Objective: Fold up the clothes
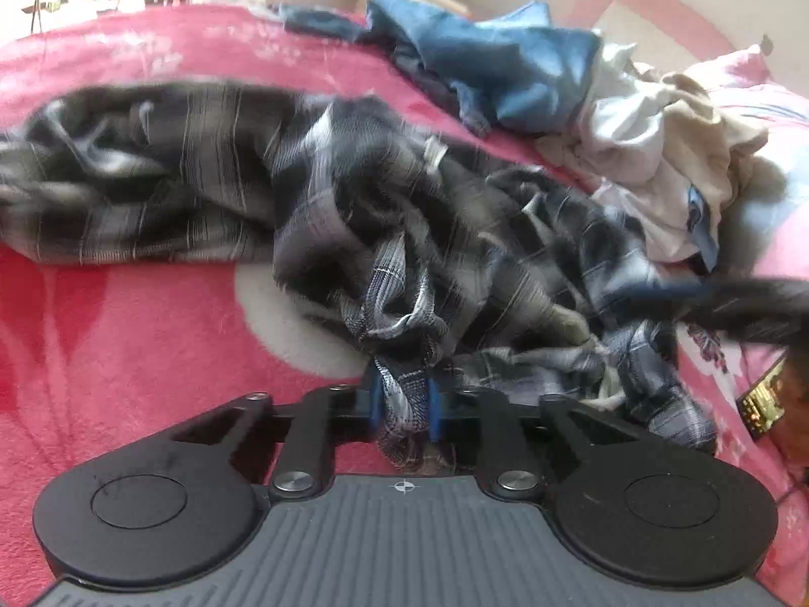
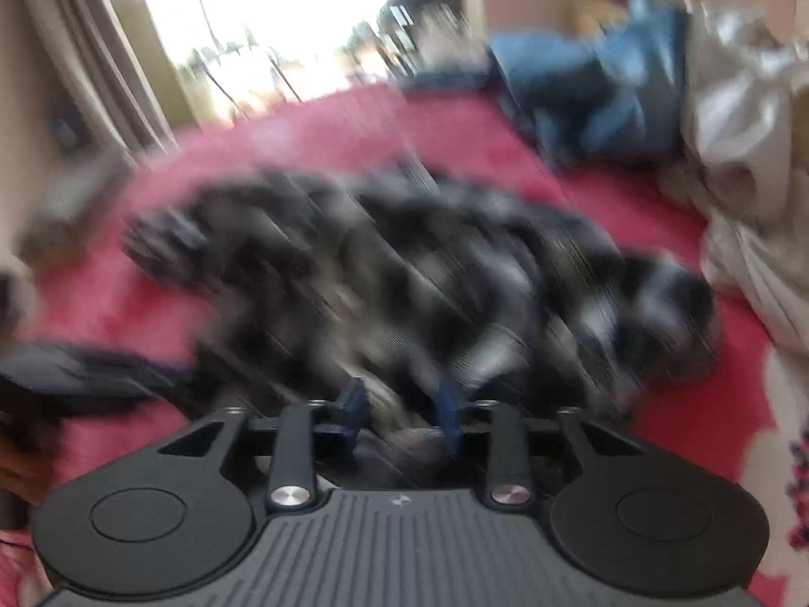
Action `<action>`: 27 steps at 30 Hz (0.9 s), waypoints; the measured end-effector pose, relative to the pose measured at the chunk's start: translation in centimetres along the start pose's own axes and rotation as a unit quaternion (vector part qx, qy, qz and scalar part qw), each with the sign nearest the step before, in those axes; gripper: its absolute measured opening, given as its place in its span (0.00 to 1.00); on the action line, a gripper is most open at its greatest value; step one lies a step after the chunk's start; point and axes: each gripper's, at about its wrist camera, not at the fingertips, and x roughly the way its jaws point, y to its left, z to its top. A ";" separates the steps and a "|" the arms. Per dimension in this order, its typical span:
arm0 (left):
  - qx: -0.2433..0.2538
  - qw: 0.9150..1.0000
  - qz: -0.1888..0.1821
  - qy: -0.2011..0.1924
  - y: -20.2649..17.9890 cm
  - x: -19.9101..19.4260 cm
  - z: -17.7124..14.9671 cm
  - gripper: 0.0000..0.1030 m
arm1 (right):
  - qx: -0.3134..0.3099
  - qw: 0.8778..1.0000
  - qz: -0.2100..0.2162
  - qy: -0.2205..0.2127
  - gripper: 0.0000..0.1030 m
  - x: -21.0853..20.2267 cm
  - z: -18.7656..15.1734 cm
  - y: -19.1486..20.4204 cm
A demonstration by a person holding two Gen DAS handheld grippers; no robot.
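A bed [image 1: 126,334] covered with a pink and red blanket fills both views. Across the middle of it lies a crumpled plaid shirt [image 1: 313,192], dark grey, black and white, spread from the left side of the left wrist view toward the lower right, where its folds bunch up close to the camera. In the right wrist view the same plaid shirt [image 2: 404,273] is heavily blurred but sprawls over the middle of the blanket, directly ahead of the fingers.

Beyond the shirt, toward the far right of the bed, sits a heap of blue denim clothes [image 1: 505,66], and just beside it, further right, a pile of white and cream clothes [image 1: 672,152]. Neither pile touches the grippers.

The left hand-held gripper [image 1: 404,404] is at the near edge of the shirt. Its blue pads [image 1: 375,399] stand narrow and pinch a twisted strip of the plaid cloth, which runs up from between them into the bunched folds.

The right hand-held gripper [image 2: 402,412] also sits at the shirt's near edge, with plaid cloth lying between its blue fingers [image 2: 447,404]. The gap there looks somewhat wider, and the blur keeps me from telling whether the pads actually press on the cloth.

At the left edge of the right wrist view a dark blurred shape, apparently the other gripper, lies low over the blanket.
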 end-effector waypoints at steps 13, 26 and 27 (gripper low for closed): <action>-0.119 0.992 0.030 -0.016 9.1 -7.3 1.8 0.12 | -0.019 0.992 -0.006 0.128 0.04 -2.1 -4.7 0.9; -0.192 0.981 0.021 0.001 12.9 -5.3 0.1 0.35 | -0.310 0.942 0.129 0.018 0.31 -2.7 -4.2 14.7; -0.189 0.982 0.021 0.001 13.0 -5.3 0.1 0.36 | -0.329 0.936 0.123 0.014 0.31 -1.9 -4.5 15.5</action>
